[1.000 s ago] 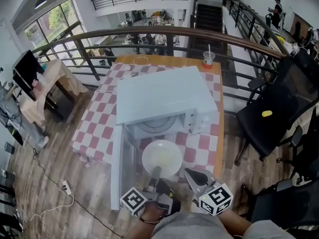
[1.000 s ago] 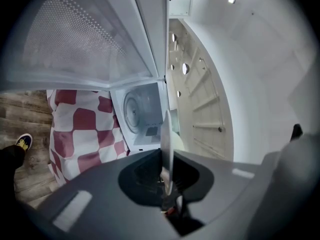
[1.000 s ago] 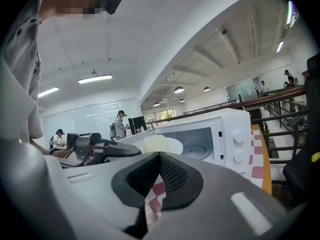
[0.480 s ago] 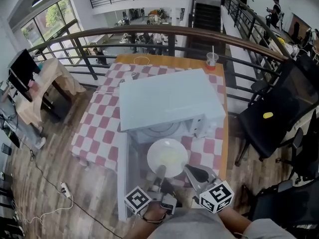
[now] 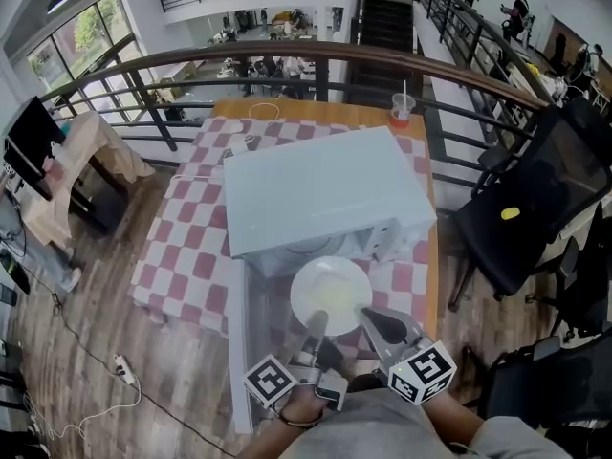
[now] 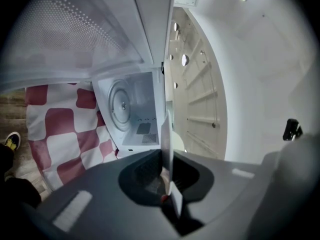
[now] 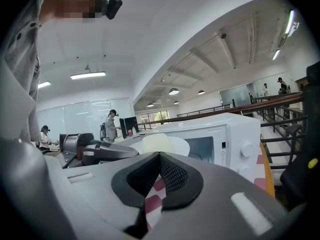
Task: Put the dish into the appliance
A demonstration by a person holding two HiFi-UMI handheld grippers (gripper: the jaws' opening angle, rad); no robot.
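Bench (image 5: 182, 247) with a red and white checked cloth holds a white microwave (image 5: 320, 194). The microwave's door (image 5: 235, 352) hangs open on the left, and its open mouth faces the person. A white dish (image 5: 330, 293) is up in the air right at that mouth, with the door just beside it on the left. I cannot tell if the far rim is inside.

The left gripper (image 5: 316, 321) is closed tight on the near rim of the dish. The right gripper (image 5: 368, 316) is just to the right with its jaws together and nothing in them. Its tip is very near the dish rim, and I cannot tell if it touches.

A cup with a straw (image 5: 402, 111) stands at the far corner of the bench. A dark railing (image 5: 287, 55) curves past behind it. A black chair (image 5: 535, 199) with a small yellow thing (image 5: 511, 213) on it stands to the right.

In the head view, the top of the microwave hides the inside. The left gripper view looks in and shows a round tray (image 6: 120, 101). There the dish shows only as a thin white edge between the jaws. The person's arms are cut off at the bottom of the head view.
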